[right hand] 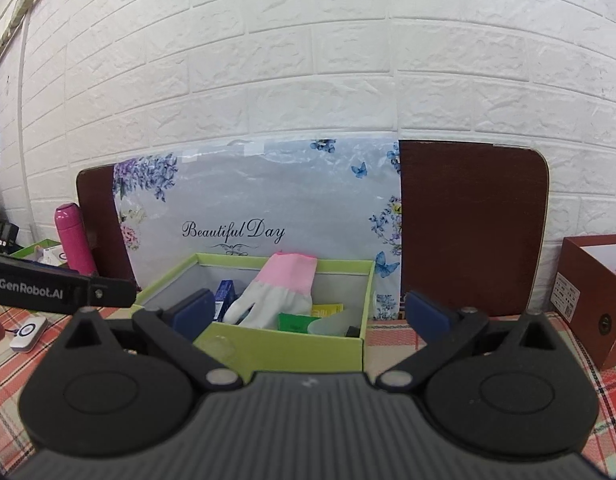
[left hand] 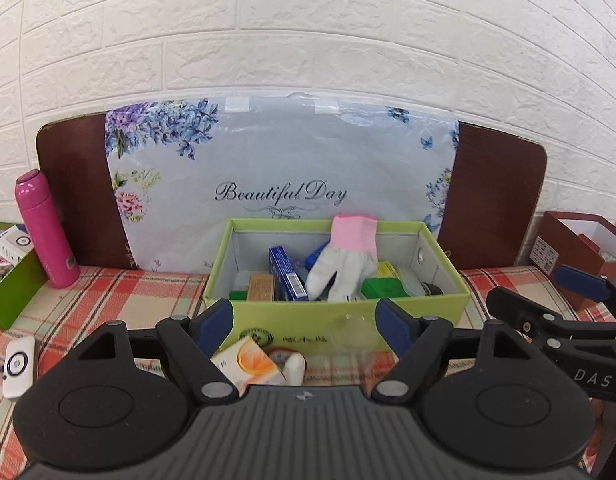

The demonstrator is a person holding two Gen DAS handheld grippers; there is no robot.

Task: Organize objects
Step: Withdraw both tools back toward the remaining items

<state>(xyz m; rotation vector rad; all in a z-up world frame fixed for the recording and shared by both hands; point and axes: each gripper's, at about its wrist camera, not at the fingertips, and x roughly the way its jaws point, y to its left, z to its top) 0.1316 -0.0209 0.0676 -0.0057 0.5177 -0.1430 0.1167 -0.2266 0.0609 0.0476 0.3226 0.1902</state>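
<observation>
A light green box (left hand: pixel 335 322) stands on the checked tablecloth, filled with small packets. A white glove with a pink cuff (left hand: pixel 347 264) leans against its back wall; it also shows in the right wrist view (right hand: pixel 276 296). My left gripper (left hand: pixel 308 328) is open and empty, just in front of the box. Below it lie a small orange-printed carton (left hand: pixel 250 366) and a white tube (left hand: pixel 296 368). My right gripper (right hand: pixel 309 314) is open and empty, its fingers either side of the green box (right hand: pixel 292 346). A clear plastic piece (right hand: pixel 220 348) lies by the box front.
A pink bottle (left hand: pixel 44 228) stands at the left by a dark green box (left hand: pixel 12 292). A white round-buttoned device (left hand: pixel 20 364) lies at the front left. A red-brown box (left hand: pixel 579 252) stands at the right. A floral bag (left hand: pixel 280 184) leans on a brown board against the wall.
</observation>
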